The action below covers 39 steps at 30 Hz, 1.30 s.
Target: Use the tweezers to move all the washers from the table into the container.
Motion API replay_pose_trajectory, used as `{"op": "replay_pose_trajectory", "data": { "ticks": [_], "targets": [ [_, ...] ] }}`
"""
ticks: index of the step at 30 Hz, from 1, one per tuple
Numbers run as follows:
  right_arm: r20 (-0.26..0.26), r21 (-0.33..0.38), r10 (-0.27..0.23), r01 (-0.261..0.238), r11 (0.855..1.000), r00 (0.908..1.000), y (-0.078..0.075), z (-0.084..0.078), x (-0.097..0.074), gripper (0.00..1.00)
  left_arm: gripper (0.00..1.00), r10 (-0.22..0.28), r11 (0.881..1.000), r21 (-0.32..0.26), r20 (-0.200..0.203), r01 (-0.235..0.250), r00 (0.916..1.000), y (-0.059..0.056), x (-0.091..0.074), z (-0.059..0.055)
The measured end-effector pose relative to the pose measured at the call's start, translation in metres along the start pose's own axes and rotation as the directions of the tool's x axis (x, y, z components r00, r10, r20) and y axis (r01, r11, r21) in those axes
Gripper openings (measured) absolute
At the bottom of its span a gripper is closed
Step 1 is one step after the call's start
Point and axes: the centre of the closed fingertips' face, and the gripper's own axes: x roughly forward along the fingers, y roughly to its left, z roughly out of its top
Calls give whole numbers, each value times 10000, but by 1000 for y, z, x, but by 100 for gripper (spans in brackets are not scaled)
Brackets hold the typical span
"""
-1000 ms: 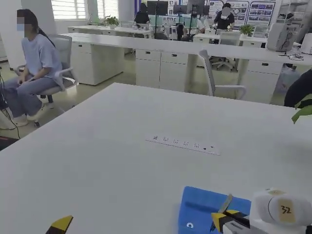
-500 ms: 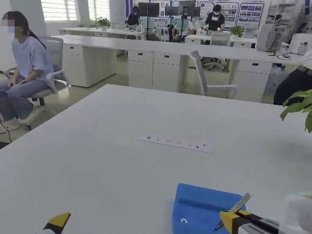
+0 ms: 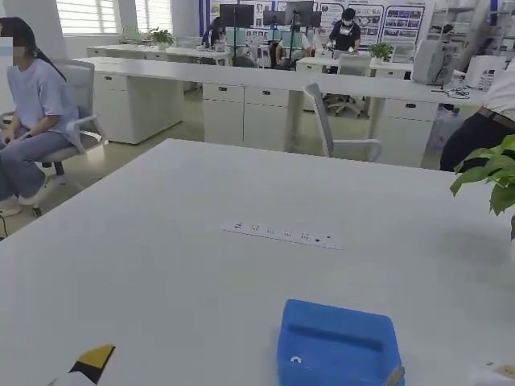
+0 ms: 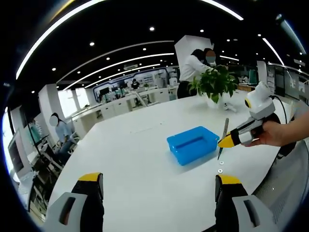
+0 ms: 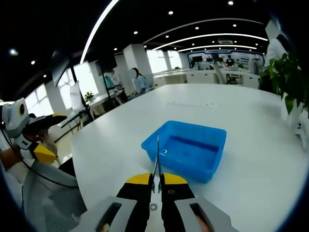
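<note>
Right now the right tongs (image 5: 157,180) are pinched narrow on the tweezers (image 5: 157,157), whose tips point toward the blue container (image 5: 207,169) on the white tabletop (image 5: 106,140). One washer (image 5: 164,152) lies inside the container, near the wall closest to the tweezers. A loose washer (image 5: 153,207) (a small ring) sits on the tabletop, seen between the jaws of the right tongs. The left tongs (image 4: 158,180) stand wide apart and hold nothing, well apart from the container. In the head view a power strip (image 3: 282,234) lies beyond the container.
</note>
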Motion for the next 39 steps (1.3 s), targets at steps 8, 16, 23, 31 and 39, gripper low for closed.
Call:
{"op": "replay_pose_trajectory", "data": {
  "ticks": [8, 16, 23, 31, 39],
  "targets": [
    [-357, -112, -7, 3, 9999, 9994, 2, -15, 3, 3, 99, 1, 10000, 24, 68, -1, 10000, -1, -1, 1],
    [-593, 121, -21, 28, 9999, 9982, 2, -27, 8, 4, 98, 45, 10000, 58, 26, -45, 10000, 0, -2, 0],
    [-702, -241, -273, 256, 9994, 9972, 1, -30, 9, 4, 98, 71, 10000, 68, 6, -71, 10000, 2, 0, 0],
    [-617, -405, -371, 346, 9986, 9974, 2, -32, 8, 3, 98, 55, 9999, 142, 61, -56, 10000, 1, 1, 3],
    [-708, -579, -424, 383, 9976, 9966, 2, -32, 8, 3, 98, 89, 9999, 133, 26, -89, 10000, 2, 1, 2]
  ]
}}
